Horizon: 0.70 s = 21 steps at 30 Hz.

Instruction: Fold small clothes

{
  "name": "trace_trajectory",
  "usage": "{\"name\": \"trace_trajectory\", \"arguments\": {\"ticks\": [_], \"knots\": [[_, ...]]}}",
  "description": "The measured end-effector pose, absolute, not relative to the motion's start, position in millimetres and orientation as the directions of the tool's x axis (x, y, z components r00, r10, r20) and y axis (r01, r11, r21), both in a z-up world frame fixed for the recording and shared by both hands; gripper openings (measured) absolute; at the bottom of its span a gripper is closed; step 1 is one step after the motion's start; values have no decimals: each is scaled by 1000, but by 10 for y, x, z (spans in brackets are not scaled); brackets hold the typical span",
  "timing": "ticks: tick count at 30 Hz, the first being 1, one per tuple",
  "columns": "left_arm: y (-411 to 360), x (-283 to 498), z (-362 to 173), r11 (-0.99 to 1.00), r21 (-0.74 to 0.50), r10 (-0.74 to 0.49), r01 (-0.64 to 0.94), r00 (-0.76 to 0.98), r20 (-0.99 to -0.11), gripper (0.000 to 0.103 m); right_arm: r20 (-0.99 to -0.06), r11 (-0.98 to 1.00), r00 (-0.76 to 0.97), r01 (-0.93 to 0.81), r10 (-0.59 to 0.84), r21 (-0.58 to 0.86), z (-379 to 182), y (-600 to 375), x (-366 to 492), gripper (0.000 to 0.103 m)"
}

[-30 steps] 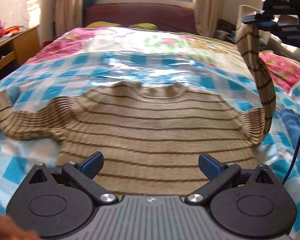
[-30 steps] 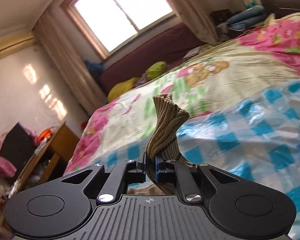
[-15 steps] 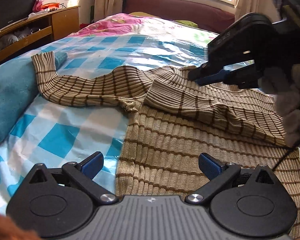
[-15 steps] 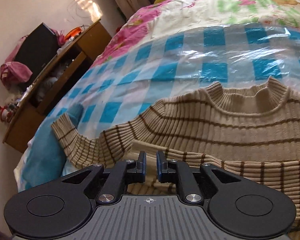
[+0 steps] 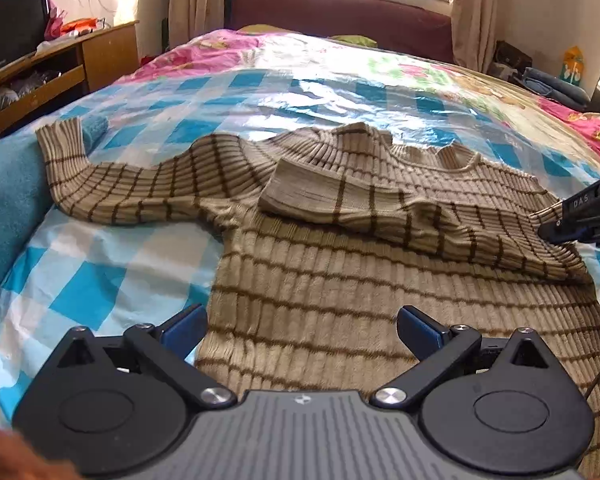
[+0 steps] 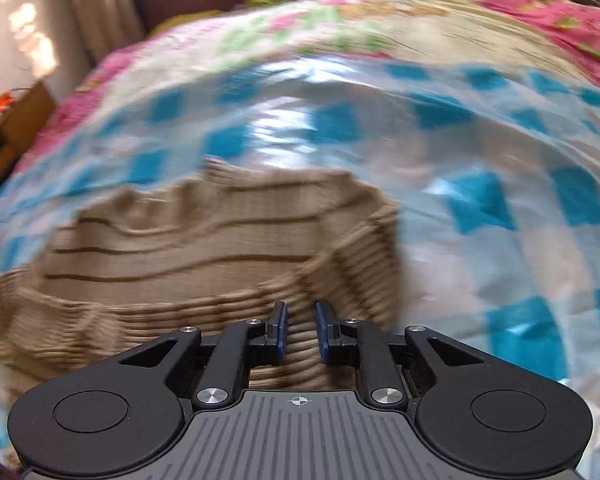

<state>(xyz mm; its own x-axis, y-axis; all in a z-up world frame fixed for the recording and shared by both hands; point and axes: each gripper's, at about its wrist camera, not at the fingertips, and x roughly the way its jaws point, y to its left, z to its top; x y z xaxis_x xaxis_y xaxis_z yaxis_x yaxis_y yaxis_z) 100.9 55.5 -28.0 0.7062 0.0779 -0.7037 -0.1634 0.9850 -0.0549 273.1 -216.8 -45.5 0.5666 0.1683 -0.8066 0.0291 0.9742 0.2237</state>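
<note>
A small tan sweater with brown stripes [image 5: 332, 280] lies flat on the blue-checked plastic sheet [image 5: 100, 280]. Its right sleeve [image 5: 380, 208] is folded across the chest; its left sleeve [image 5: 120, 188] stretches out to the left. My left gripper [image 5: 302, 330] is open and empty above the sweater's lower part. My right gripper [image 6: 300, 326] is slightly open over the sweater [image 6: 188, 256] near the right shoulder; it also shows in the left wrist view [image 5: 580, 220] at the right edge. The right wrist view is blurred.
A teal towel [image 5: 8, 204] lies at the bed's left edge under the left cuff. A wooden cabinet [image 5: 60, 68] stands left of the bed. A floral quilt [image 5: 340, 64] covers the far half. A dark red headboard [image 5: 340, 16] stands behind.
My right gripper carried the right sleeve over the chest, laid it down, let go, and drew back to the right. My left gripper stayed open and shifted its view.
</note>
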Motion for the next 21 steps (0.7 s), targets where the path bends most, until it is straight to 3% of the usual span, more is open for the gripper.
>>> {"name": "trace_trajectory", "arguments": {"ticks": [8, 10, 11, 13, 18, 21], "knots": [[454, 1299, -294, 989, -28, 88, -148, 718, -690, 103, -803, 972, 574, 54, 158, 230, -418, -2244, 2739, 3], [511, 1273, -321, 985, -6, 123, -173, 722, -680, 103, -793, 980, 593, 37, 137, 197, -315, -2154, 2687, 10], [542, 1258, -333, 983, -3, 133, -183, 722, -679, 103, -777, 986, 617, 3, 128, 164, -228, -2049, 2639, 17], [610, 1245, -357, 980, -16, 135, -200, 715, -686, 103, -751, 988, 643, -82, 150, 127, -97, -1837, 2560, 18], [685, 1213, -351, 980, -31, 126, -198, 726, -676, 103, -733, 915, 578, -374, 358, 152, 42, -1090, 2539, 18], [733, 1194, -358, 979, -28, 132, -203, 730, -671, 103, -744, 843, 501, -516, 442, 153, -35, -632, 2614, 28]]}}
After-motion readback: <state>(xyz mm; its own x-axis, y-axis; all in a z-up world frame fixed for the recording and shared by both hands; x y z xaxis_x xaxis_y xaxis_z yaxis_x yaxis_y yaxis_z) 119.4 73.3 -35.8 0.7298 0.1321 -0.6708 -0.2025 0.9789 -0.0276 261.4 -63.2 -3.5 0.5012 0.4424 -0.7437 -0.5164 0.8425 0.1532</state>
